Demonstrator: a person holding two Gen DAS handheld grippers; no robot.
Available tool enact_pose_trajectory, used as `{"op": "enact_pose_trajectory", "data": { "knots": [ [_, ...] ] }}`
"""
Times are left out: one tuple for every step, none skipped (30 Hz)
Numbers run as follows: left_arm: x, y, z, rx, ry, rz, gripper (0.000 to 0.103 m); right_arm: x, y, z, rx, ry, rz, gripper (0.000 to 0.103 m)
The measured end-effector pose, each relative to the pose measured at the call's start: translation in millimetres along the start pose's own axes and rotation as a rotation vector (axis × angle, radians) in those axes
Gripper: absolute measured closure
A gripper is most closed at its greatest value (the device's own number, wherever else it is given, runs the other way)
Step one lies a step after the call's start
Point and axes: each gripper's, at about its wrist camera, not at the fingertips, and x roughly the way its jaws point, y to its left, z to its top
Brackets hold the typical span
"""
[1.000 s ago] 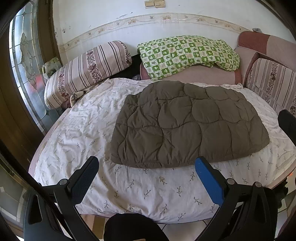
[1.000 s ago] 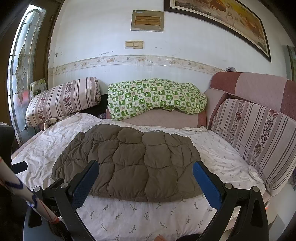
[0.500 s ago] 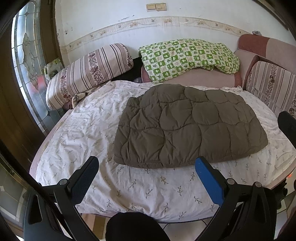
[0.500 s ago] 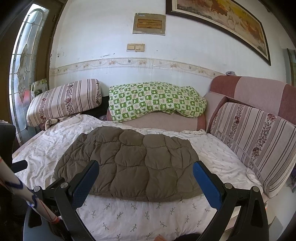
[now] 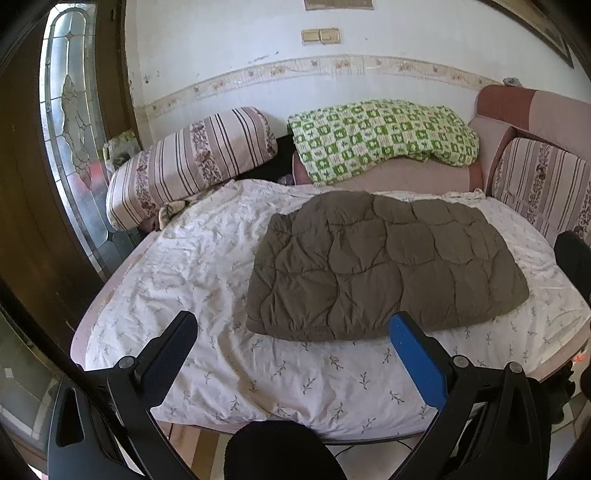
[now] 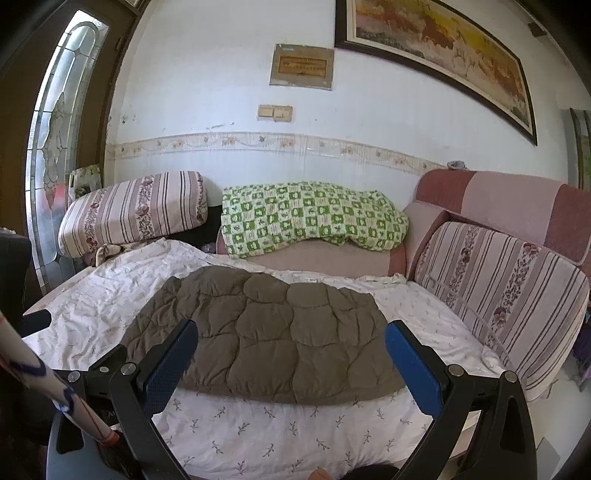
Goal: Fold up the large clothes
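Brown quilted jacket (image 5: 384,266) lay flat, roughly folded, mid-bed on white sheet (image 5: 207,266); left tool (image 5: 291,354) and right tool (image 6: 291,354) both spread wide, empty, held back off near edge; probably light, puffy, slippery, springy under folds; best pinched at near hem corners; no readable labels; wall plaque (image 6: 302,66) illegible.

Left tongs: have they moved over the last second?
Yes. The left tongs have tilted upward: the wall switch sits lower in the view than before.
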Motion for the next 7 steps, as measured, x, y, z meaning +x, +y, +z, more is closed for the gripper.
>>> {"op": "enact_pose_trajectory", "data": {
  "knots": [
    [-3.1,0.8,0.1,-0.001,-0.003,-0.003,0.0,-2.5,0.7,0.6,-0.001,-0.004,0.001,0.0],
    [-6.4,1.7,0.8,-0.002,-0.005,-0.012,0.0,-5.7,0.7,1.1,-0.001,-0.01,0.004,0.0],
    [-8.5,1.9,0.9,-0.002,-0.004,-0.022,0.0,-7.5,0.5,1.2,0.0,-0.014,0.007,0.0],
    [-10.3,2.8,1.1,-0.004,0.0,-0.038,0.0,-8.9,-0.4,1.4,0.005,-0.017,0.011,0.0],
    [-11.9,4.2,1.2,-0.007,0.002,-0.053,0.0,-9.0,-0.3,1.1,0.007,-0.016,0.014,0.0],
    [-13.3,6.7,1.8,-0.015,-0.002,-0.055,0.0,-8.1,-1.2,1.1,0.009,-0.012,0.018,0.0],
    [-13.7,9.0,2.0,-0.022,-0.006,-0.047,0.0,-6.2,-2.6,0.9,0.012,-0.007,0.021,0.0]
  ]
}}
